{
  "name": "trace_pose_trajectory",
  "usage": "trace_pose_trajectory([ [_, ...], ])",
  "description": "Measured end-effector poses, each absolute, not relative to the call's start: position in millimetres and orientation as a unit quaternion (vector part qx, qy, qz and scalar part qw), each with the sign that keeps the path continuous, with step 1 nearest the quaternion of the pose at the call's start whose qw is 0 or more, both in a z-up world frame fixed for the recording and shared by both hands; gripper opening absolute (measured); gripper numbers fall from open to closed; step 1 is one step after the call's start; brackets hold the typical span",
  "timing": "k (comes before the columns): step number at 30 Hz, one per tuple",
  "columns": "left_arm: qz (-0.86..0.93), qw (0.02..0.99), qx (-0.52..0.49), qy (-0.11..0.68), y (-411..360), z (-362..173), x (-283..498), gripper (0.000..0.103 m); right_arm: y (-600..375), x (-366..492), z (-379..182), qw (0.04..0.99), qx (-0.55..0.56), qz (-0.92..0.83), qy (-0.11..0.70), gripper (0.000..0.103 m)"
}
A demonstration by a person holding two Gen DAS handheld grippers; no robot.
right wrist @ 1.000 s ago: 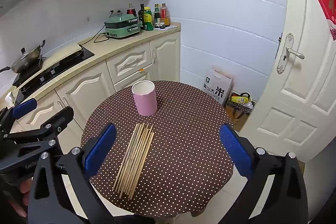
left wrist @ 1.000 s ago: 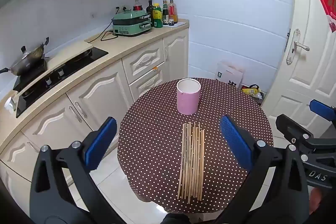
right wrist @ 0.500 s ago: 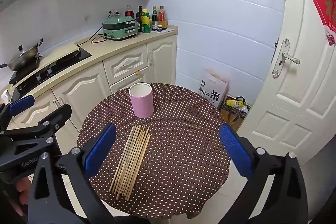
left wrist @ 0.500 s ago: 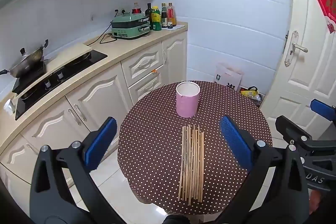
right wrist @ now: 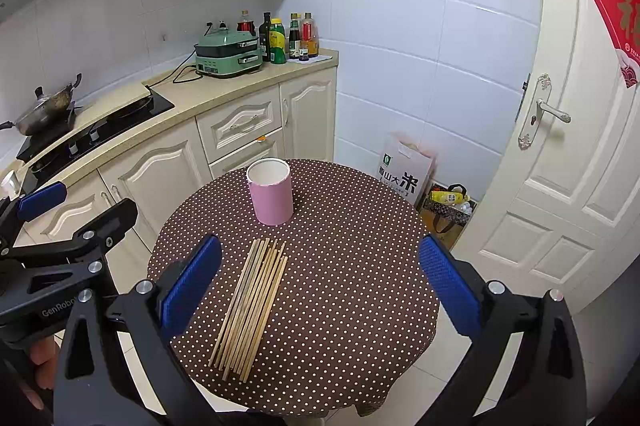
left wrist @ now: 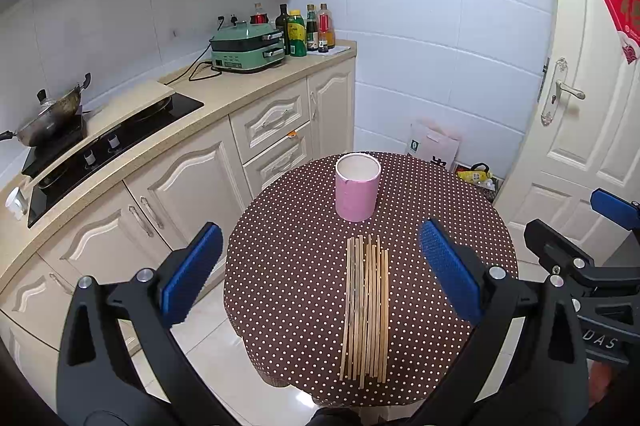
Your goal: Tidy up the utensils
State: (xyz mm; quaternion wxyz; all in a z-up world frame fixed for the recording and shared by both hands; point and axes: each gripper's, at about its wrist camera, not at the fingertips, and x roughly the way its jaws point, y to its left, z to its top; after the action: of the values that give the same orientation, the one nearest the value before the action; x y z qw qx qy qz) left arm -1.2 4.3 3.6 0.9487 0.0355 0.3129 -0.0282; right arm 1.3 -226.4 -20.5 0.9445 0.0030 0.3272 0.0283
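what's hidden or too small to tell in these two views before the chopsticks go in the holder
- Inside of the pink holder: both views show only its rim and upper inner wall, so its bottom is hidden.
- Chopsticks: overlapping, so the exact count is unclear in either view.
- Table legs: hidden by the dotted cloth.
- Bottle labels: too small to read.
- Left gripper and right gripper: handles are cut off by the bottom edge.

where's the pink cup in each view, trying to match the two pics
Left wrist view: the pink cup stands upright just above centre, straight beyond the chopsticks.
Right wrist view: the pink cup sits left of centre, beyond the chopsticks' far tips.
Shared landmark: the green appliance on the counter.
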Motion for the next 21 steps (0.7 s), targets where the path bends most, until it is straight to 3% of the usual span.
trace_pose_trajectory([
  [21,-0.032,0.946,0.034,0.32,3.8,4.8,1.1,0.097,-224.9,-1.6,-23.2,0.943,0.009,0.031,0.332,0.095],
])
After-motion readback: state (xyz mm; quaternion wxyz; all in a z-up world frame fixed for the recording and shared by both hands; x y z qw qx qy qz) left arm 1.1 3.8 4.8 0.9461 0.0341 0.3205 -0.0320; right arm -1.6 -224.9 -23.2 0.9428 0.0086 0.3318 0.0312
